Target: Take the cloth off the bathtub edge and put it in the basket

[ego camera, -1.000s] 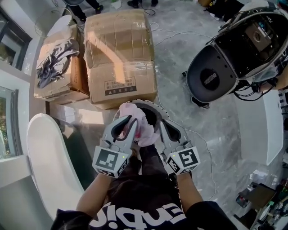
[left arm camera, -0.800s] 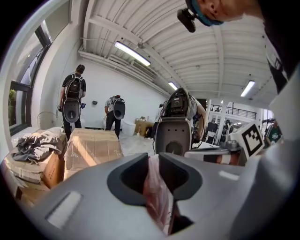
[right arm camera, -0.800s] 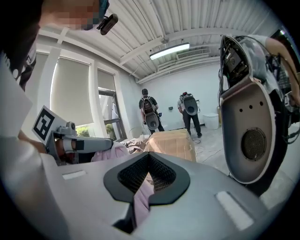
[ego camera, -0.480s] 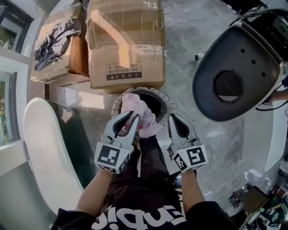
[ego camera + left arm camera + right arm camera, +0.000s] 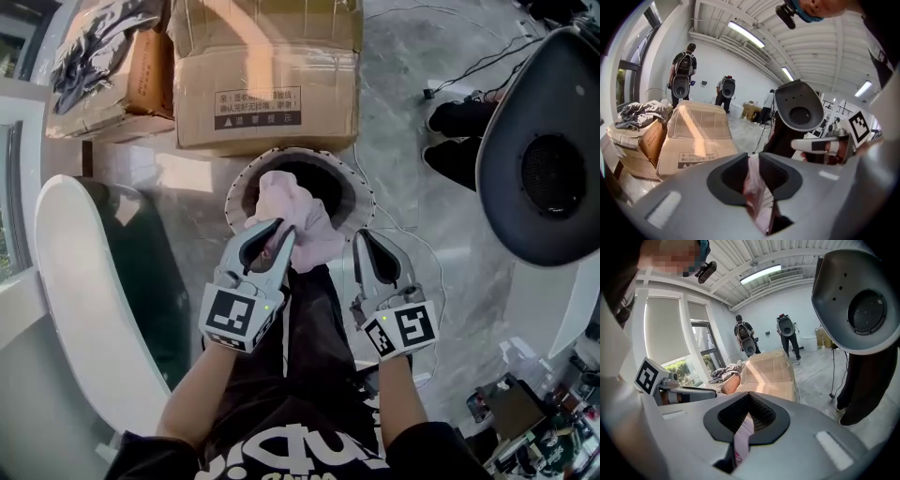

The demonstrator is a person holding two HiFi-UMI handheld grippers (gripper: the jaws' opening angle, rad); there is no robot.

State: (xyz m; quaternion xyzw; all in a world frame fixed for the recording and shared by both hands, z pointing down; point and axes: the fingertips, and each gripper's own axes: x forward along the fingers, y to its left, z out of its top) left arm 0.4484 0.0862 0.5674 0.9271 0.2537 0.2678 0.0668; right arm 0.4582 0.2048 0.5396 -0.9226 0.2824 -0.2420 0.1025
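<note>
The pink cloth (image 5: 298,214) hangs bunched over the mouth of the round dark basket (image 5: 242,180) on the floor. My left gripper (image 5: 278,229) is shut on the cloth's near left side; in the left gripper view a pink fold (image 5: 756,187) is pinched between the jaws (image 5: 752,157). My right gripper (image 5: 361,236) sits at the cloth's right edge with its tips together. A strip of cloth (image 5: 742,436) runs down between its jaws (image 5: 749,397). The white bathtub (image 5: 80,309) lies along the left.
Two cardboard boxes (image 5: 267,70) stand just beyond the basket, one with dark clothes (image 5: 89,42) on top. A large grey shell-shaped unit (image 5: 553,159) is at the right, with someone's shoes (image 5: 464,117) beside it. Cables run over the marble floor. People stand far off.
Both grippers have sunk together with the cloth. The bundle now hangs lower over the basket's mouth, and more of the basket's rim shows around it.
</note>
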